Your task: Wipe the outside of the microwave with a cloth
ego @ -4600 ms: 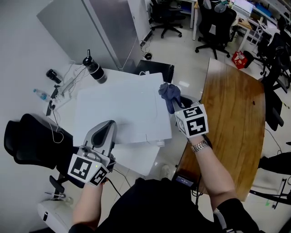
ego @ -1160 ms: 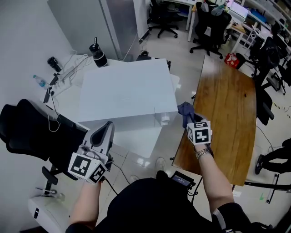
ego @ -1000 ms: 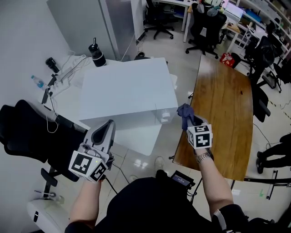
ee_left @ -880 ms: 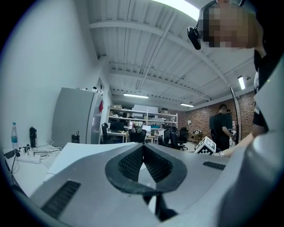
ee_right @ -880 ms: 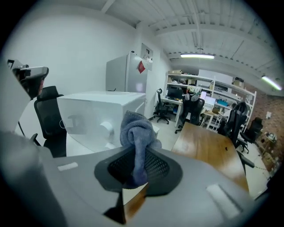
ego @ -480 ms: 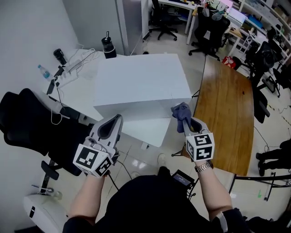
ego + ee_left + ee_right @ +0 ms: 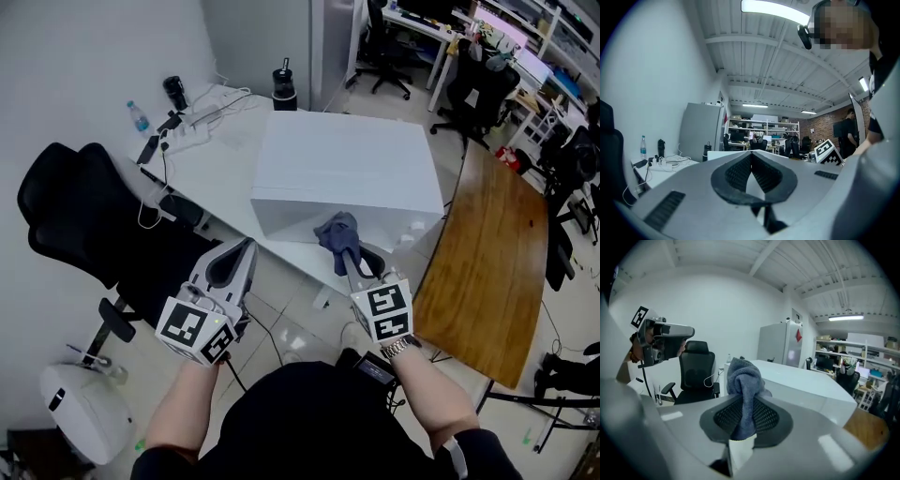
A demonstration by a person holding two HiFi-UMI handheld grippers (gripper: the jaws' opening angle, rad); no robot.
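**1. Microwave** (image 7: 347, 173): plain white box on a white desk (image 7: 220, 155). Its top and near wall face the person. It is the surface to be wiped, and it stands close to the desk's front edge, so the near wall looks reachable from where the person stands.

**2. Cloth** (image 7: 336, 232): grey-blue and bunched. It is pinched mid-length, with a wad standing out past the jaw tips. It hangs low in front of the microwave's near wall. Whether it touches the wall cannot be told. The wad probably leads so that fabric, not jaw, meets the wall.

**3. Right gripper** (image 7: 350, 258): clamped on the cloth and tipped somewhat downward toward the lower part of the near wall. It appears lined up for a pass along that wall.

**4. Left gripper** (image 7: 246, 247): jaws pressed together with nothing between them. It is held level, left of the cloth and off the desk's edge, apart from the microwave. It seems idle, kept out of the wiping path.

**5. Surroundings**: a black chair (image 7: 84, 206) stands left of the desk and a wooden table (image 7: 487, 244) to the right. At the desk's far end are a bottle (image 7: 139, 116), a dark flask (image 7: 284, 82) and cables (image 7: 192, 117), all well away from the near wall.
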